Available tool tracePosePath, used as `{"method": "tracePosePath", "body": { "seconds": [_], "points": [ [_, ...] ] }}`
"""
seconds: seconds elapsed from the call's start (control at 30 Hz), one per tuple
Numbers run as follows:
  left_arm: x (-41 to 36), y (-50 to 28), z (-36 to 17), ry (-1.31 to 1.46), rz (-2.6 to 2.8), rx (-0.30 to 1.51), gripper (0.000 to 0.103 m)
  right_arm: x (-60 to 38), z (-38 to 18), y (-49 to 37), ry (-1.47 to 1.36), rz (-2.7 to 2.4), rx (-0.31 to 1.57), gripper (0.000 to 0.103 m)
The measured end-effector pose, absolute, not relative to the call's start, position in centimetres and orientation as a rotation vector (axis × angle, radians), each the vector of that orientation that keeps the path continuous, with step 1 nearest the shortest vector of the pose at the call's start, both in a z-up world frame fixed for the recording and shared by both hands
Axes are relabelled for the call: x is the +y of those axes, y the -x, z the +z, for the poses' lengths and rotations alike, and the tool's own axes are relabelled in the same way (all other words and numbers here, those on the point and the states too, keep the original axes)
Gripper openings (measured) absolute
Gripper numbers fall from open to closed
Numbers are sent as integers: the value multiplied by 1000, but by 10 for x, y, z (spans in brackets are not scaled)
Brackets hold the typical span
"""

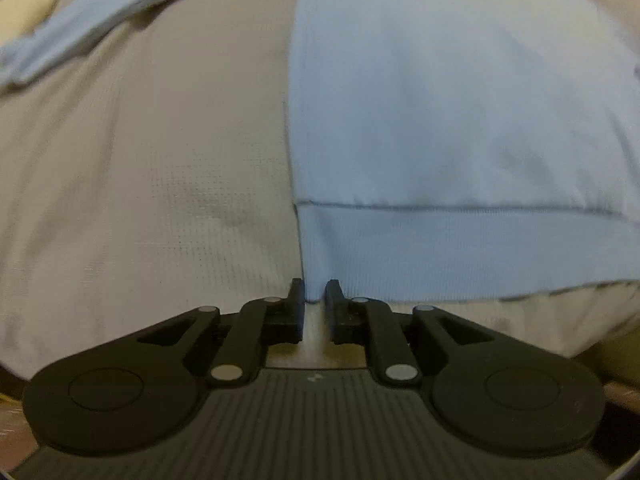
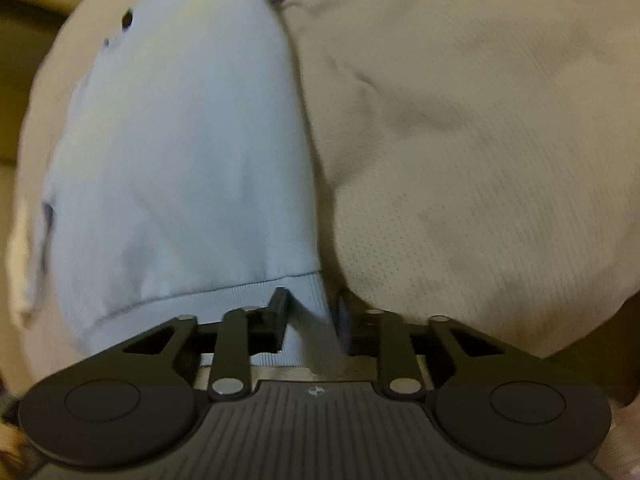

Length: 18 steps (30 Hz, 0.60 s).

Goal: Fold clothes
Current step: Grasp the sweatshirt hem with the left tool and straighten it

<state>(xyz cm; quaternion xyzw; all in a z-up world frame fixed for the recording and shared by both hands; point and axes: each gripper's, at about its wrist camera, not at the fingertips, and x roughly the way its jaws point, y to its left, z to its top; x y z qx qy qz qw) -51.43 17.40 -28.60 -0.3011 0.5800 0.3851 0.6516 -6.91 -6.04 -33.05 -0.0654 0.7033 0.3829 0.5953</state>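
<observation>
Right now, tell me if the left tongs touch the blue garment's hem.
Touching. The left wrist view shows the left tongs shut on the corner of the blue garment's hem.

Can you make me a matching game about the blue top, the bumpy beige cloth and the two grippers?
Things:
1. light blue sweatshirt
2. beige textured cover
3. left gripper
4. right gripper

Descriptions:
A. lies spread under the garment
B. pinches the hem's corner where blue meets beige on the left side of its view
C. has a ribbed hem band with a stitch line above it
D. grips the hem's corner with beige on the right side of its view

Pairs: 1-C, 2-A, 3-B, 4-D
</observation>
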Motion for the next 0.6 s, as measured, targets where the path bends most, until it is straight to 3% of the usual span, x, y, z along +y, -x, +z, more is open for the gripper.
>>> {"method": "tracePosePath", "body": {
  "seconds": [0.03, 0.2, 0.3, 0.47, 0.53, 0.6],
  "points": [
    [169, 510, -278, 665, 883, 1323, 11, -65, -326, 65, 128, 892, 1632, 42],
    [150, 482, -231, 653, 908, 1217, 18, -79, -284, 46, 251, 893, 1416, 48],
    [148, 448, -218, 614, 904, 1142, 30, -70, -267, 51, 307, 937, 1311, 49],
    [157, 417, -235, 533, 902, 1102, 30, -17, -252, 109, 429, 1119, 1162, 47],
    [168, 420, -256, 549, 916, 1158, 30, -2, -263, 133, 496, 1148, 1149, 35],
    [169, 431, -273, 568, 926, 1213, 30, 0, -282, 152, 569, 1117, 1188, 35]
  ]
}}
